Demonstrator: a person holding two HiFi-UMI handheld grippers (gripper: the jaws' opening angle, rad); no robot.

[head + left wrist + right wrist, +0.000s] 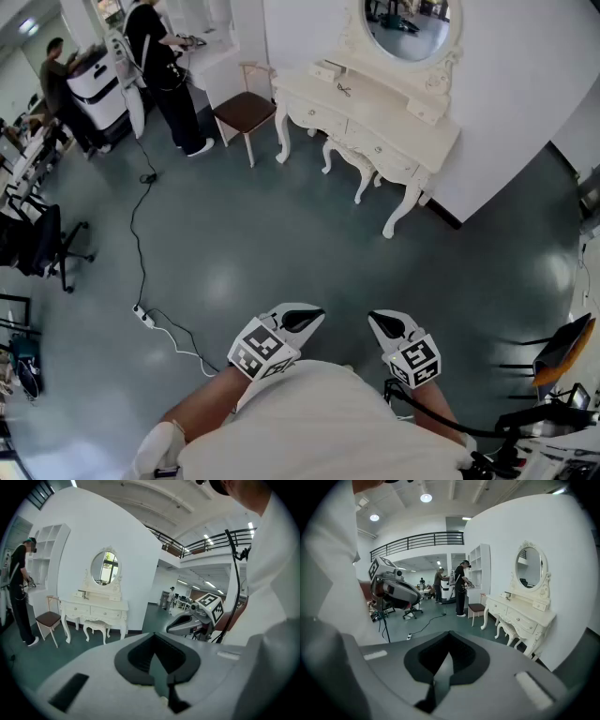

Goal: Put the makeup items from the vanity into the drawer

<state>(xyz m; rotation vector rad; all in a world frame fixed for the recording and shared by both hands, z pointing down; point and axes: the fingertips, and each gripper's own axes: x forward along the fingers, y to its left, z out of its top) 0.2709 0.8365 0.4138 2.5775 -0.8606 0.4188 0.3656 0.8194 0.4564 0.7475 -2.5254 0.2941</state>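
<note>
The white vanity [389, 117] with its oval mirror [409, 24] stands against the far wall, several steps away. On its top lie small makeup items: a pale box [326, 69] and a dark piece [344, 89]. Its drawers [378, 147] are closed. My left gripper [306, 318] and right gripper [384, 324] hang side by side over the floor in front of my body, both shut and holding nothing. The left gripper view shows the vanity [97, 608] beyond the left gripper [154, 654]; the right gripper view shows the vanity [521, 617] beyond the right gripper [448, 657].
A white stool [352, 156] is tucked under the vanity and a brown-seated chair [245, 111] stands to its left. A cable [139, 220] and power strip [143, 317] cross the grey floor at left. Two people [159, 56] work at back left. An orange chair [562, 345] is at right.
</note>
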